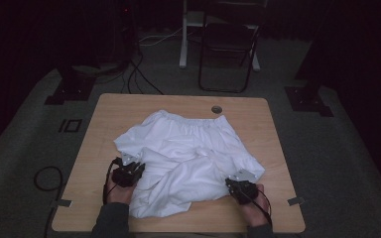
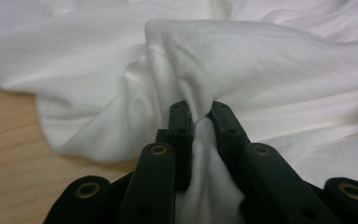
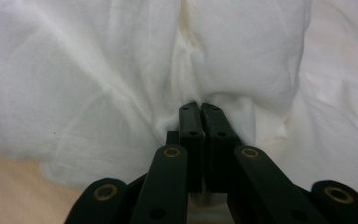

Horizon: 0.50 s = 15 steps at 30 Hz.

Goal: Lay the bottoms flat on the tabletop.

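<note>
- the wooden desk (image 1: pixel 114 106) carries a crumpled white garment (image 1: pixel 188 148), spread across its middle and reaching down toward the near edge.
- the garment's elastic waistband lies at the far side, near a round grommet (image 1: pixel 217 109) in the desk.
- the left tool (image 2: pixel 199 116) pinches a thick fold of the garment at its left near edge, cloth bunched between the jaws.
- the right tool (image 3: pixel 200 108) is clamped on a thin fold at the garment's right near corner, jaws almost meeting.

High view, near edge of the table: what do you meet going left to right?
Left gripper clamped on cloth → crumpled white cotton garment → right gripper clamped on its near right edge.
</note>
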Tool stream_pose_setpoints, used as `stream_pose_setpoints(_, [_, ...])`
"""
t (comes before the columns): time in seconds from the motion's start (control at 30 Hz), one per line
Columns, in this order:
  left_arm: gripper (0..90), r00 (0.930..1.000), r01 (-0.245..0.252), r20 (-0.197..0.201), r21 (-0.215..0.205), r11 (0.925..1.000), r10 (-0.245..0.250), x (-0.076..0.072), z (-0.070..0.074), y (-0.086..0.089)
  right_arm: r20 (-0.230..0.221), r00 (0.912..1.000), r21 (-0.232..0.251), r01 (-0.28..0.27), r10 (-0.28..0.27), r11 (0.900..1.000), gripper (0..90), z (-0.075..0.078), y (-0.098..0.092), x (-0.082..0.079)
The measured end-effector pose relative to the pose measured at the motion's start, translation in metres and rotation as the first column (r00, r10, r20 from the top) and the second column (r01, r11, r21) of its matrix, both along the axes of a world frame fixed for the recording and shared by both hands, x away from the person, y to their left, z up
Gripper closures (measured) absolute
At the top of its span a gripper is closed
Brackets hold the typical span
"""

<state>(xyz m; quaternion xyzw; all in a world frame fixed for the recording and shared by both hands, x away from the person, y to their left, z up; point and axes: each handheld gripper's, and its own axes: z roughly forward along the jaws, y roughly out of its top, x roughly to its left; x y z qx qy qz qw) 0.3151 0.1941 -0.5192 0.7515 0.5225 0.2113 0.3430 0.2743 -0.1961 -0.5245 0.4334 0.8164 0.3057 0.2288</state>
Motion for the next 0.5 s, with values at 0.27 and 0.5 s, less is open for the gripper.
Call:
stream_pose_setpoints(0.27, [82.2, 0.9964, -0.085, 0.003, 0.047, 0.9952, 0.085, -0.011, -0.005, 0.02, -0.029, 0.9992, 0.002, 0.029, -0.029, 1.0, 87.9, 0.0, -0.025, -0.019])
stream_pose_setpoints(0.5, [81.5, 0.9979, -0.064, -0.004, 0.001, 0.9979, 0.064, -0.017, -0.005, 0.031, -0.043, 0.9982, 0.029, 0.044, -0.042, 0.999, 87.7, 0.0, -0.039, -0.026])
